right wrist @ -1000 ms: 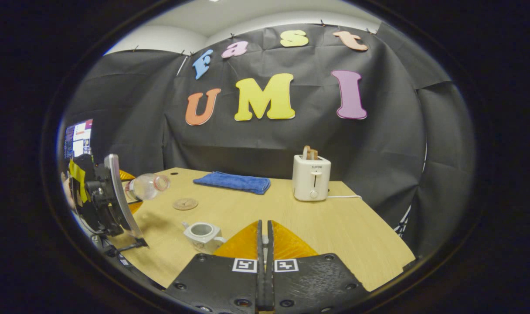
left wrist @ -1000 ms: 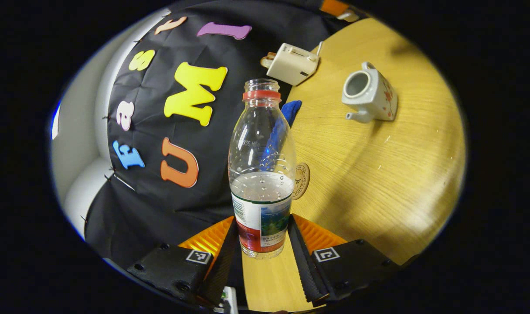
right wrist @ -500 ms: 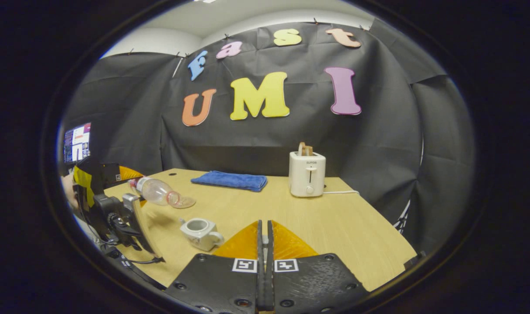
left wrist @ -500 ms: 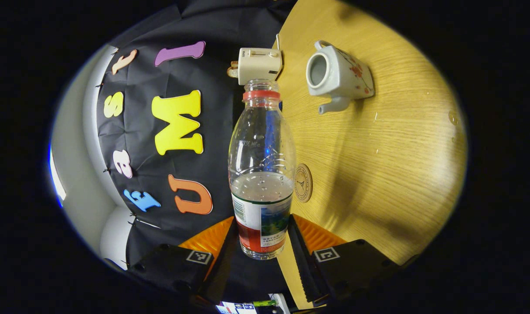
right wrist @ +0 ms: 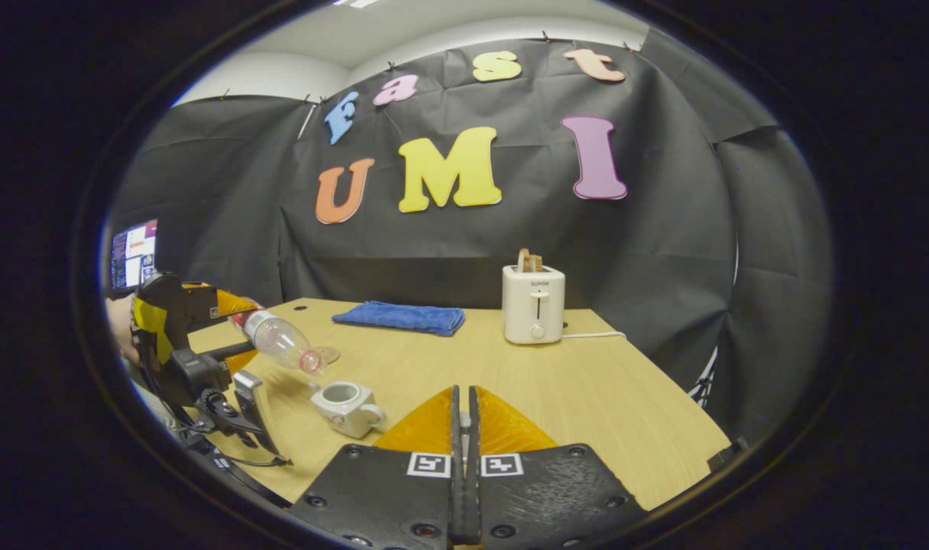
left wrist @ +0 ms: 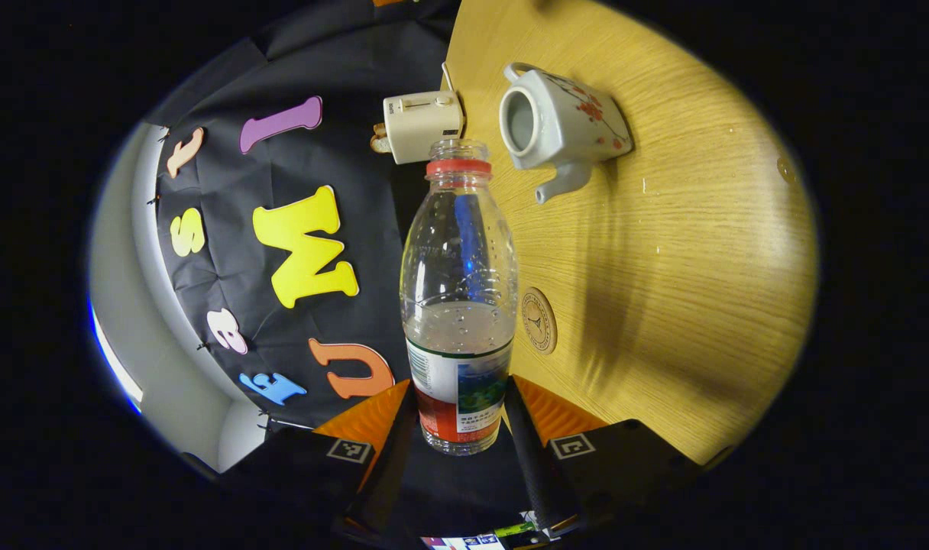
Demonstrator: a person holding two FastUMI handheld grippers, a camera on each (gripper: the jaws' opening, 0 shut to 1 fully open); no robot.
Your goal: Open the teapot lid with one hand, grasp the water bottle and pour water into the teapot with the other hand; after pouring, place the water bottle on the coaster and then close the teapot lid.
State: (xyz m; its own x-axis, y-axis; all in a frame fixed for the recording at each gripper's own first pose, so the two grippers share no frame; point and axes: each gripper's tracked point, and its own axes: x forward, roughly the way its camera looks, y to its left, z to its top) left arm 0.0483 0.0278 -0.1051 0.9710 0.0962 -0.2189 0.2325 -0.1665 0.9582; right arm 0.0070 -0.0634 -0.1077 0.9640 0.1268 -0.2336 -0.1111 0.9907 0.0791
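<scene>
**Clear plastic bottle tips toward open teapot**

Clear plastic and part full of water, the water bottle (left wrist: 459, 305) sits clamped at its labelled base between the fingers of the left gripper (left wrist: 458, 428), its uncapped, red-ringed mouth aimed just beside the teapot (left wrist: 558, 126). From the right gripper view, the bottle (right wrist: 279, 341) slants neck-down at the left of the wooden surface (right wrist: 587, 405), its mouth just above and left of the white teapot (right wrist: 347, 405), whose top stands open with no lid on it. The round coaster (left wrist: 539, 320) lies bare on the surface, just beyond the bottle. The right gripper (right wrist: 464, 458) hovers at the near edge, its fingers pressed together; whether anything is pinched between them cannot be told. Farther back rest a folded blue cloth (right wrist: 400, 316) and a white toaster (right wrist: 533, 303).
</scene>
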